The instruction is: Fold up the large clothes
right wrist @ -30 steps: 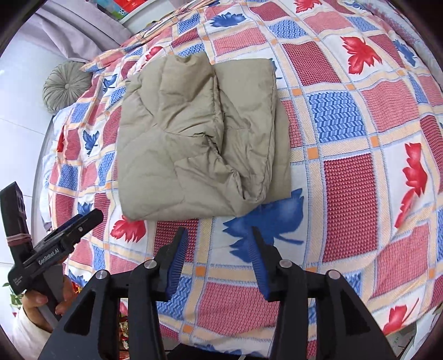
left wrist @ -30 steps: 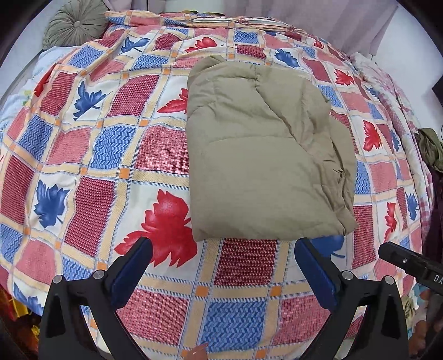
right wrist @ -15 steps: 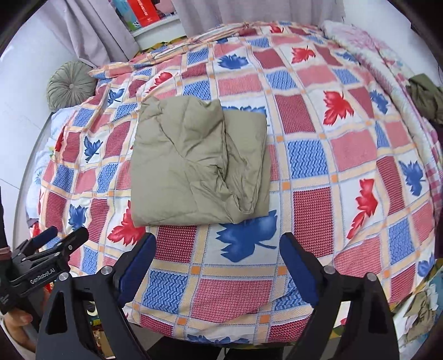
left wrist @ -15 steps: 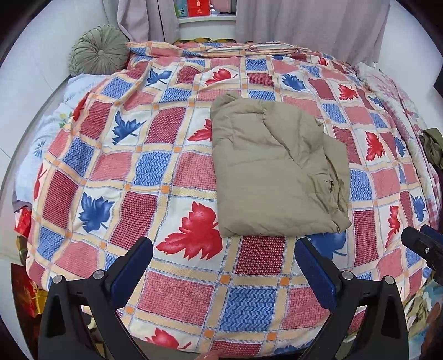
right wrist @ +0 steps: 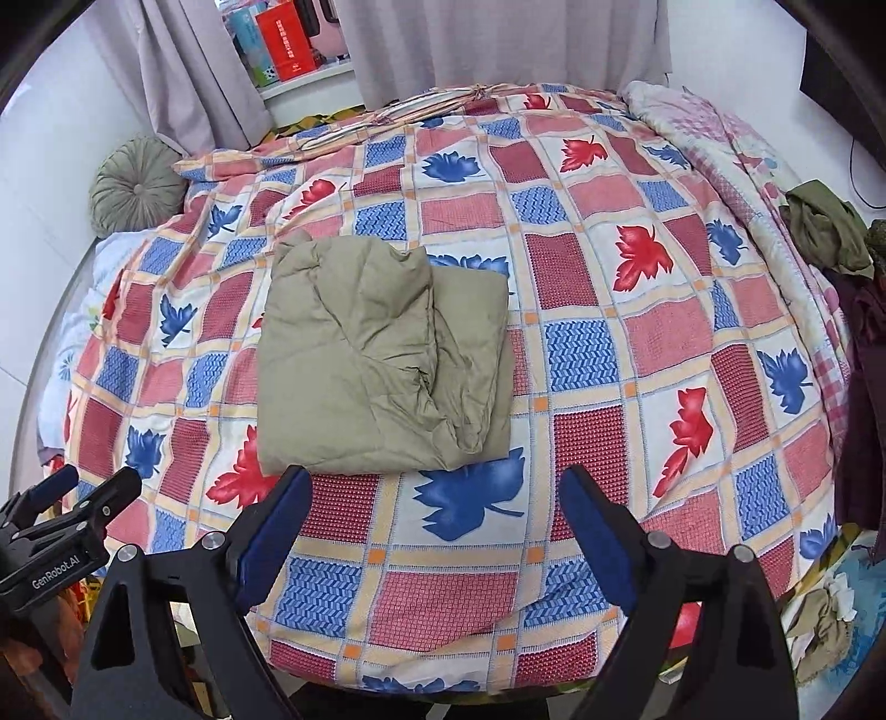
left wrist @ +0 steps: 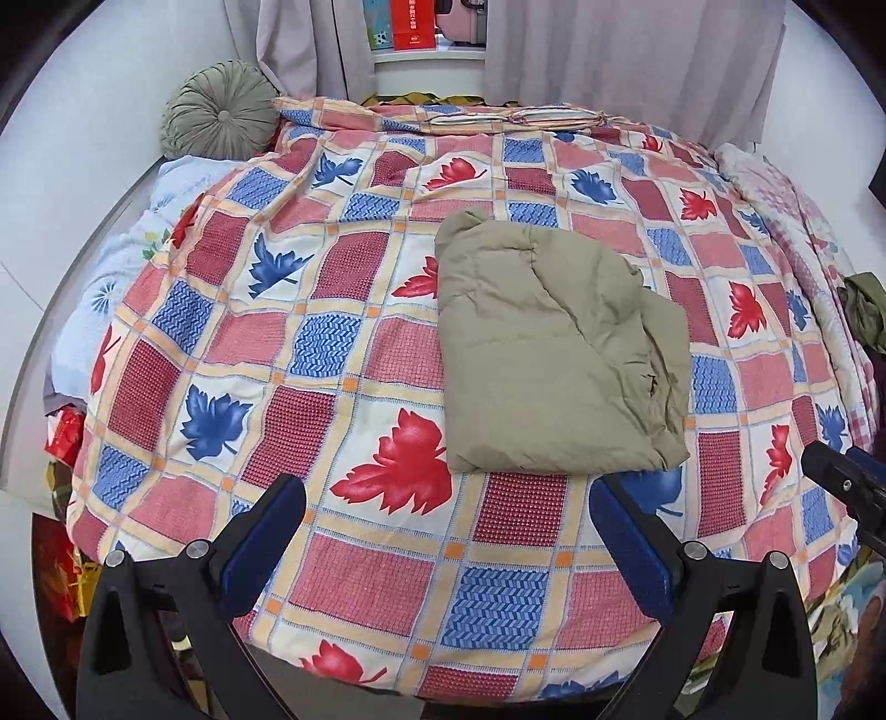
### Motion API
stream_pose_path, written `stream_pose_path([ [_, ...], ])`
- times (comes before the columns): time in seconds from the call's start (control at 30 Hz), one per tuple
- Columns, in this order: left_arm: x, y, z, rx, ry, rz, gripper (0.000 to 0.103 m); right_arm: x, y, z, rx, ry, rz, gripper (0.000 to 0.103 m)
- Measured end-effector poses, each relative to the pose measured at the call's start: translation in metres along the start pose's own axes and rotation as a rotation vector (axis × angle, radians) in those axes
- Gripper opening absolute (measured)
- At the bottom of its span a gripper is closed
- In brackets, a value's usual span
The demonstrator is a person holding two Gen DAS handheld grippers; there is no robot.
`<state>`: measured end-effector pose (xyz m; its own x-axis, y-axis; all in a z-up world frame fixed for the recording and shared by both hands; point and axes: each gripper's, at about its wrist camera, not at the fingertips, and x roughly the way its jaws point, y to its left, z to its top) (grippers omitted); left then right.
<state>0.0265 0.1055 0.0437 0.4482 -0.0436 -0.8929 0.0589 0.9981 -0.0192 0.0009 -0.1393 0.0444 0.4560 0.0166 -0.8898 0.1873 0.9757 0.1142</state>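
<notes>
Both cameras rose, revealing curtains behind the patterned bedspread.

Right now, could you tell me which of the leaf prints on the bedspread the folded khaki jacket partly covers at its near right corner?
The big blue leaf; the khaki jacket overlaps its top edge, unlike the fully exposed red leaf further right.

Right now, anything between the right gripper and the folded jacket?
Nothing but bare bedspread: the right wrist view shows the open right gripper just short of the folded jacket, with only patterned cover between.
</notes>
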Motion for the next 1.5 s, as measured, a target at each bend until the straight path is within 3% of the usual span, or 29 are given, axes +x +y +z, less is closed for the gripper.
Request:
stream_pose_path([
  [1.5, -0.0061, 0.0044, -0.0042, -0.008, -0.004, 0.008, 0.103, -0.0052, 0.0044, -0.0019, -0.020, -0.014, 0.006, 0.092],
])
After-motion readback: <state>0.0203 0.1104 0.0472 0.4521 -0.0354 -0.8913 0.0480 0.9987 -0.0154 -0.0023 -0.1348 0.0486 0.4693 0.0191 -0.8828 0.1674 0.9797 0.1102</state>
